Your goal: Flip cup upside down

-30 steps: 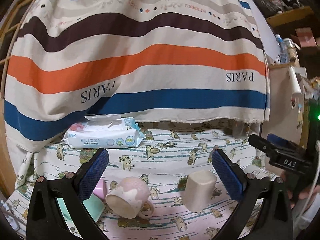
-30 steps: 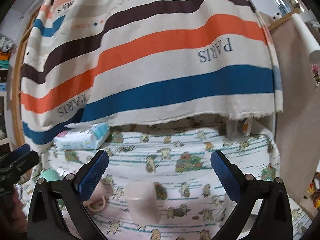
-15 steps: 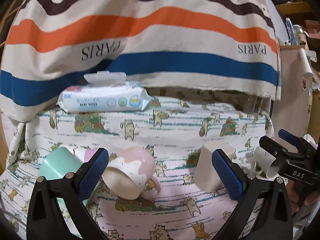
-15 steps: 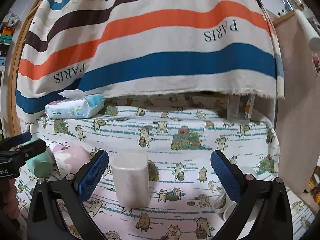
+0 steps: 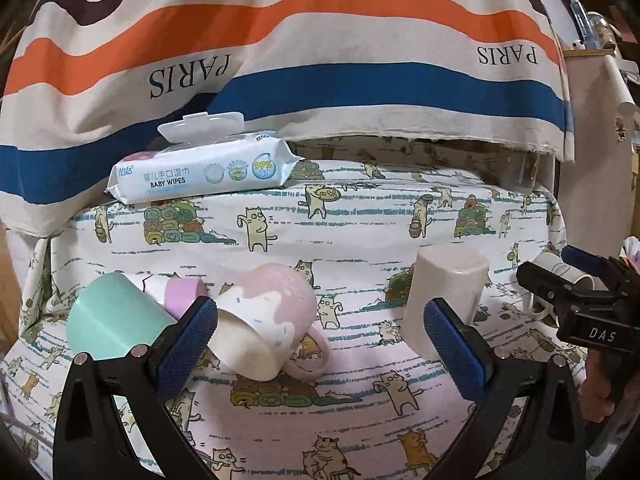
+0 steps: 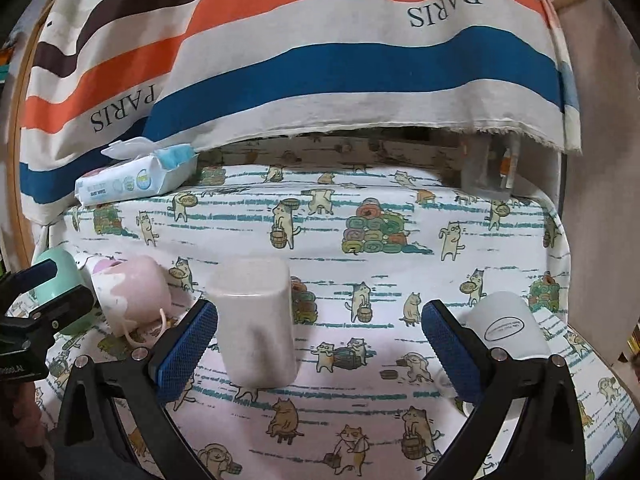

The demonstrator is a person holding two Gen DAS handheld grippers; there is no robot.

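My tongs' fingers (image 5: pixel 186 348) carry blue pads with rough, knurled texture on matt black plastic arms. Pink-and-cream mug (image 5: pixel 266 324) looks glossy ceramic. Cream cup (image 6: pixel 254 320) is matt, faintly speckled. Mint cup (image 5: pixel 108 320) smooth, satin. Baby wipes pack (image 5: pixel 200 176) shiny plastic film. Cat-print cloth (image 5: pixel 360 220) on the surface is matt woven; so is the striped cloth (image 5: pixel 320 40).
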